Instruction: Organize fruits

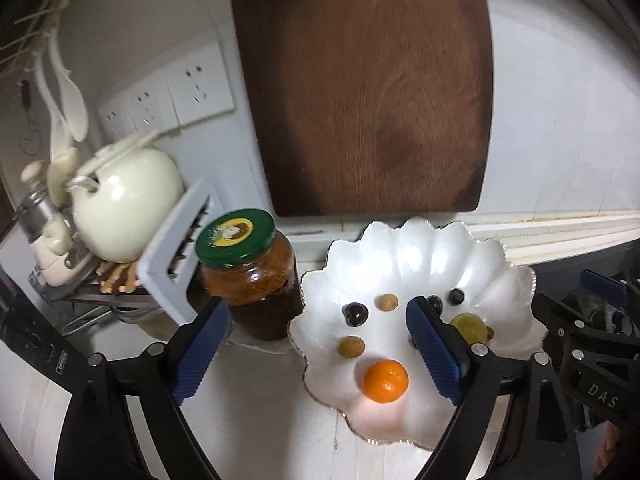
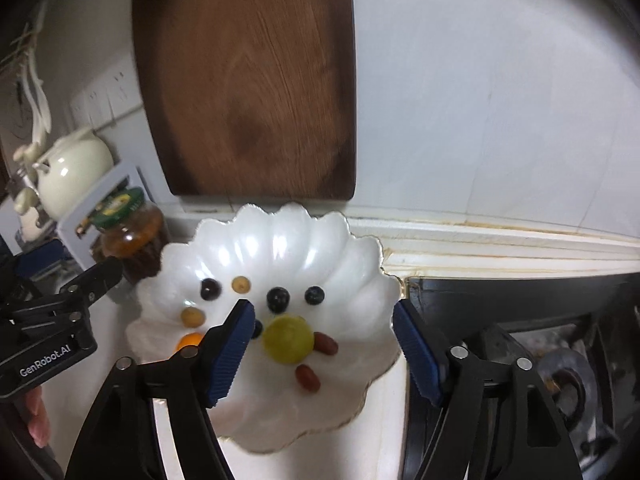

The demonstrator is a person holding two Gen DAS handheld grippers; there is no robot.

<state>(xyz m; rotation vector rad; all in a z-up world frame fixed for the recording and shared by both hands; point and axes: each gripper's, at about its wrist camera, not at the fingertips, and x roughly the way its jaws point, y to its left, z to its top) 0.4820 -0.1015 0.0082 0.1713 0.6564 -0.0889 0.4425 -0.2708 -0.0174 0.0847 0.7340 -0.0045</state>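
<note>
**Fruit gathered, sorting unclear**

Nearest: left gripper (image 1: 318, 344) and right gripper (image 2: 324, 344), jaws spread wide, grasping nothing. Just beyond, on the shell plate (image 2: 280, 236): orange (image 1: 385, 376), green fruit (image 2: 289, 339), dark berries (image 2: 278, 299). Probably near finished; nothing seen loose on the counter. Farthest: cutting board (image 1: 360, 80).

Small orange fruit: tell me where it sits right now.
The small orange fruit lies on the near part of the white scalloped dish, closest to the left gripper in the left wrist view, just nearer than a tan round fruit.
</note>
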